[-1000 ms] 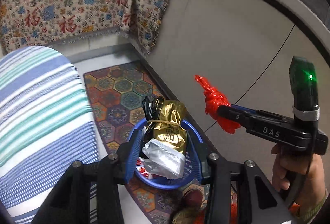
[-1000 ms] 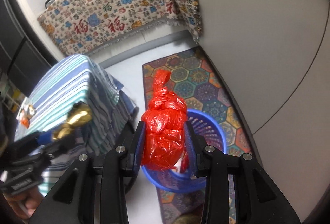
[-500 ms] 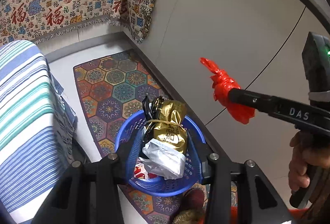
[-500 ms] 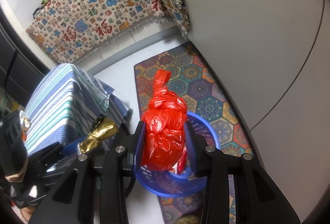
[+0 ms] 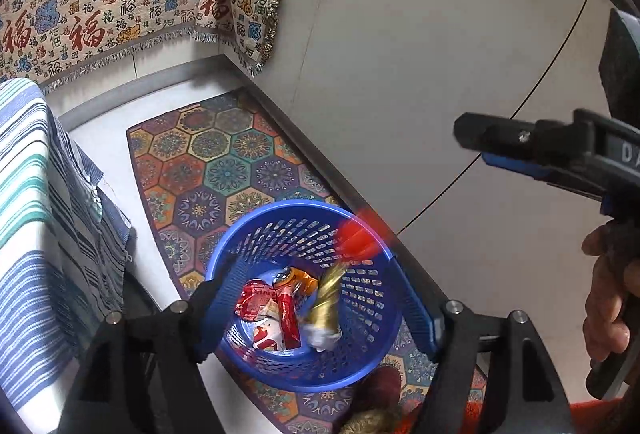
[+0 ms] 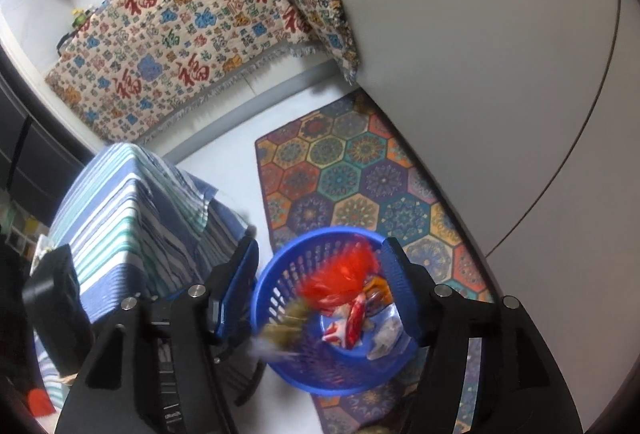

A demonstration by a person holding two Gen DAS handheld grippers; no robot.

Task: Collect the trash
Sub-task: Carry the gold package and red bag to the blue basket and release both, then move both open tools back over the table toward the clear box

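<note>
Both sets of tongs have just let go since the earlier frames: the gold packet (image 5: 326,296) and the red bag (image 6: 344,276) are no longer pinched and are dropping, motion-blurred, into the blue basket (image 5: 372,362). Left gripper (image 5: 316,308) jaws have just been opening and now stand released, pads well apart on either side of the basket, nothing pressed between them. Right gripper (image 6: 320,294) is the same: jaws have just been opening, released, red bag falling free between them. In the left view the bag is a red smear at the basket's far rim; the packet is inside, near the red snack wrappers (image 5: 276,310) on the bottom. Basket stands on the patterned mat (image 5: 224,162), right of the striped cloth (image 5: 36,226). Person's hand (image 5: 608,294) grips the right tool's handle.
</note>
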